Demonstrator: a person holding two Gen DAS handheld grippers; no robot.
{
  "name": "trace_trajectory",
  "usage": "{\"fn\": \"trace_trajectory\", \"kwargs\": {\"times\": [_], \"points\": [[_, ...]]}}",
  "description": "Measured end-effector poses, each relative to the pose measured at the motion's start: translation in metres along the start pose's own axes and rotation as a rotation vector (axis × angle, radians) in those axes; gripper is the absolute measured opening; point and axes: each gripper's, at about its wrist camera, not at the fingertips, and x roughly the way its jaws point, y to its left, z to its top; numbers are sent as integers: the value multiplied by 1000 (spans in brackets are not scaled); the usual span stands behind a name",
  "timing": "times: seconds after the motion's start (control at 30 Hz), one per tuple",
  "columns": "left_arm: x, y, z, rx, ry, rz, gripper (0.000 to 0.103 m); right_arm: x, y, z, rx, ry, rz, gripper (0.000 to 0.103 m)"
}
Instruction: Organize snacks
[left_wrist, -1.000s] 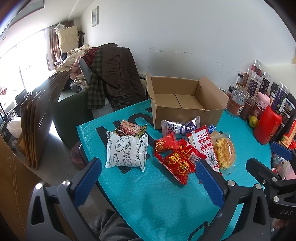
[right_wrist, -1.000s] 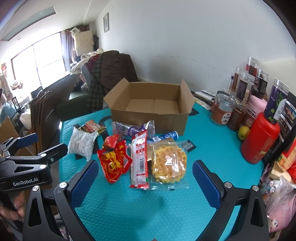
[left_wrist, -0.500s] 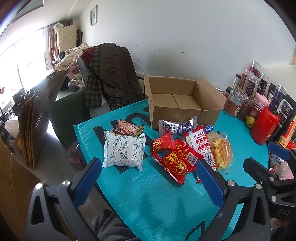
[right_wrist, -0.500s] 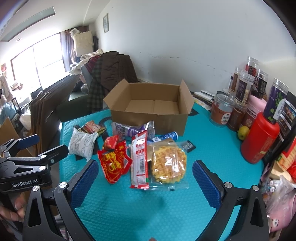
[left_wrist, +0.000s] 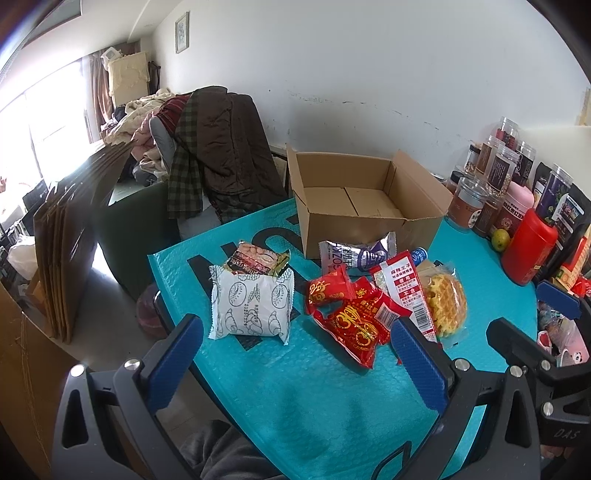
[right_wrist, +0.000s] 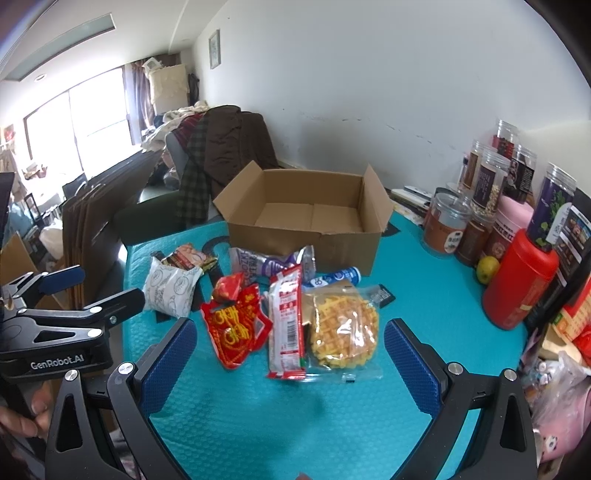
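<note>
Several snack packets lie on the teal table mat (left_wrist: 295, 398) in front of an open, empty cardboard box (left_wrist: 365, 199) (right_wrist: 310, 218). A white croissant-print packet (left_wrist: 251, 306) (right_wrist: 171, 286) lies at the left with a brown packet (left_wrist: 258, 260) behind it. Red packets (left_wrist: 354, 314) (right_wrist: 234, 325), a long red-white packet (right_wrist: 286, 321) and a bagged waffle (right_wrist: 343, 328) (left_wrist: 445, 304) lie in the middle. A purple packet (right_wrist: 269, 264) leans by the box. My left gripper (left_wrist: 295, 354) is open and empty before the packets. My right gripper (right_wrist: 288, 362) is open and empty before the waffle.
Jars (right_wrist: 484, 192), a red canister (right_wrist: 521, 280) and a small green fruit (right_wrist: 487, 268) crowd the right edge. A chair draped with dark clothes (left_wrist: 218, 147) stands behind the table's left corner. Flattened cardboard (left_wrist: 66, 236) leans at the left. The left gripper shows in the right wrist view (right_wrist: 62, 310).
The left wrist view has shifted slightly, so the packets and box sit a little further left and lower. The right gripper has barely moved. Both stay open.
</note>
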Motion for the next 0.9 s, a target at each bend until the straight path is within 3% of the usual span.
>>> {"fn": "trace_trajectory", "kwargs": {"times": [0.37,0.9], "points": [[5,5,2,49,1,-48,103,3,9,0,41,0,5,103],[64,47,-1,41,117,-85,103,47,24,-15,176,53,45,103]]}}
